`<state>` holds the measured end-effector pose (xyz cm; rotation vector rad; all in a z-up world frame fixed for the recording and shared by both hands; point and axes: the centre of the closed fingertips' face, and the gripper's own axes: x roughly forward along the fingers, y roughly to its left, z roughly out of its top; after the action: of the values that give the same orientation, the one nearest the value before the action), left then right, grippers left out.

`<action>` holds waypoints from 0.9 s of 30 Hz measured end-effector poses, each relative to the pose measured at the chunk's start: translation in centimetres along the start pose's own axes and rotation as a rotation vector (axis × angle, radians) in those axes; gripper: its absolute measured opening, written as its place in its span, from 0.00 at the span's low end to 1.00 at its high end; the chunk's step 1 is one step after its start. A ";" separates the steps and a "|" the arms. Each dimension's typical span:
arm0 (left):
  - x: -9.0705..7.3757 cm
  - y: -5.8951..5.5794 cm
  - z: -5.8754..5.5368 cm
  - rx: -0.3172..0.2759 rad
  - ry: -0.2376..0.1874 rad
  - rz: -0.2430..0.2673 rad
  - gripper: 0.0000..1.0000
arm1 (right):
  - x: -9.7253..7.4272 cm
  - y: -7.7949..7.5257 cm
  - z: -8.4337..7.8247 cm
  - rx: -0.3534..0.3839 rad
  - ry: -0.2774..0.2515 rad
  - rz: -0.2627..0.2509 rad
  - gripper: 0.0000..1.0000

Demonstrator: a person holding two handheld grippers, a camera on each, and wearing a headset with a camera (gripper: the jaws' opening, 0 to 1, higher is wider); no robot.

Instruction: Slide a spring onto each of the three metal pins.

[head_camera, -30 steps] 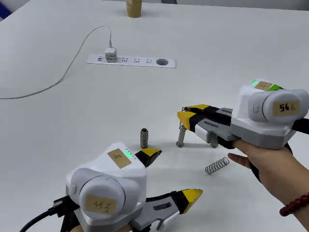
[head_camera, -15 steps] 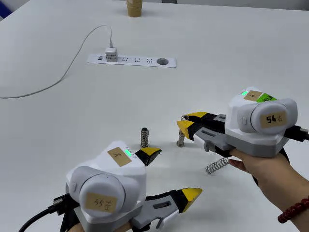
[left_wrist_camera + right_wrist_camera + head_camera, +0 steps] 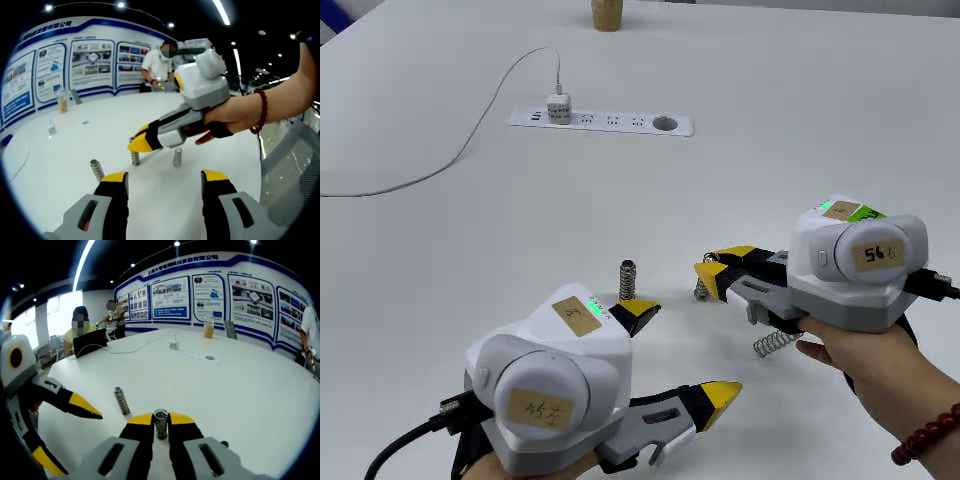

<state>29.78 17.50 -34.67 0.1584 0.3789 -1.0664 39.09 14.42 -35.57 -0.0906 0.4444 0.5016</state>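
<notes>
Your right gripper (image 3: 708, 272) has come down toward the counter (image 3: 770, 150) over the last second, so the middle pin's shaft, which stood clear below the jaws before, is now nearly hidden under the yellow tips. The spring (image 3: 701, 290) has gone down with it. In the right gripper view you can see your jaws pinched narrow on that spring (image 3: 160, 424), which stands upright between the tips with its open top coil showing. Your left gripper (image 3: 680, 350) has barely shifted; it sits low in front of you with its jaws spread wide and nothing between them.

The sleeved pin (image 3: 627, 280) stands upright just beyond your left gripper's upper tip, its grey coils stacked along the shaft. In the left gripper view the bare pin (image 3: 177, 156) stands just beside the one you are working on, below your right gripper's body. The loose spring (image 3: 775, 343) lies on its side on the counter, close under your right hand (image 3: 865, 350).
</notes>
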 end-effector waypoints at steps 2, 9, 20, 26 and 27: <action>0.0 0.0 0.0 -0.001 -0.001 -0.001 0.60 | 0.1 0.0 -0.3 0.008 0.005 0.001 0.12; 0.0 -0.1 0.0 0.003 0.002 -0.003 0.58 | 0.1 0.1 -0.8 0.029 0.018 0.005 0.12; 0.0 -0.1 -0.1 0.011 0.008 -0.003 0.58 | 0.1 0.3 -0.9 0.068 0.024 -0.002 0.16; 0.0 0.0 -0.1 0.013 0.010 0.001 0.58 | -0.5 0.3 -0.7 0.096 0.022 0.001 0.22; 0.0 -0.1 -0.1 0.010 0.010 0.001 0.58 | -0.6 0.3 -0.6 0.099 0.020 0.003 0.22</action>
<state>29.70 17.53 -34.73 0.1731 0.3820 -1.0671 38.24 14.32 -35.84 0.0007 0.4879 0.4812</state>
